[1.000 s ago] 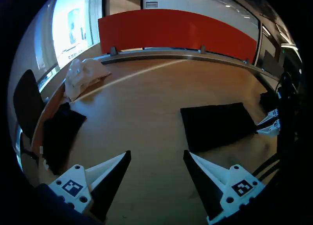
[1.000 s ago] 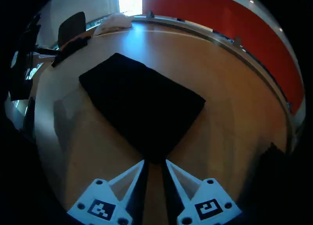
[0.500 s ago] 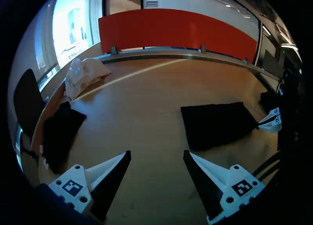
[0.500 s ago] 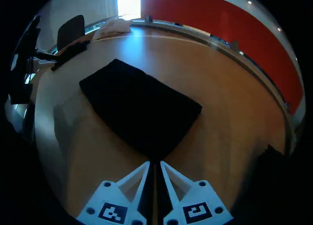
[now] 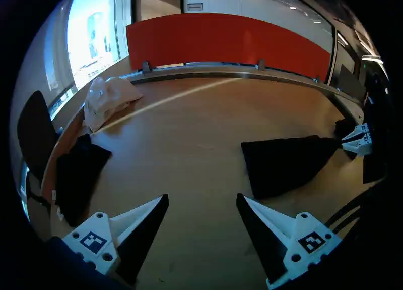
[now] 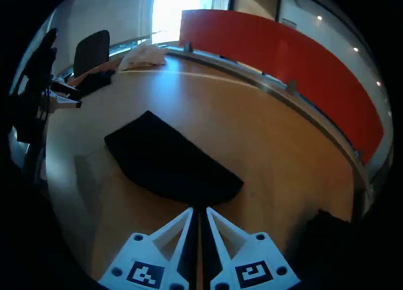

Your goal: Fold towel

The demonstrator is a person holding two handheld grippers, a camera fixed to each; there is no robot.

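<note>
While the right gripper [image 6: 200, 210] sits at the bottom centre of the right gripper view with its fingers drawn almost together, a dark strip of the towel [image 6: 171, 161] runs between them. Noted as pinched on the near corner.

Towel: black, on the wooden table [image 5: 186, 123]. It lies mid-frame in the right gripper view and right of centre in the left gripper view. There, one corner is drawn up to a point toward the right edge of the frame, and the rest lies flat on the wood.

Handling, my judgement: soft, limp and light. The cloth drapes in a curve from the raised corner, with no stiffness. Nothing fragile. It may drag a little on the table. The best holds are the corners and hem edges. A second grip on the neighbouring corner would keep that edge taut for folding over.

Left gripper [image 5: 201, 196]: claw spread wide and empty, low centre of its own view, above bare table, well apart from the towel.

Hard to make out:
- The pinch itself is hidden under the fingertips; probably both fingers bear on cloth.
- Black on black: layers and hem unreadable, so I cannot tell whether it is already folded once.
- A pale cloth heap [image 5: 108, 93] lies upper left.
- A dark cloth [image 5: 78, 171] lies at the table's left edge, its extent unclear.
</note>
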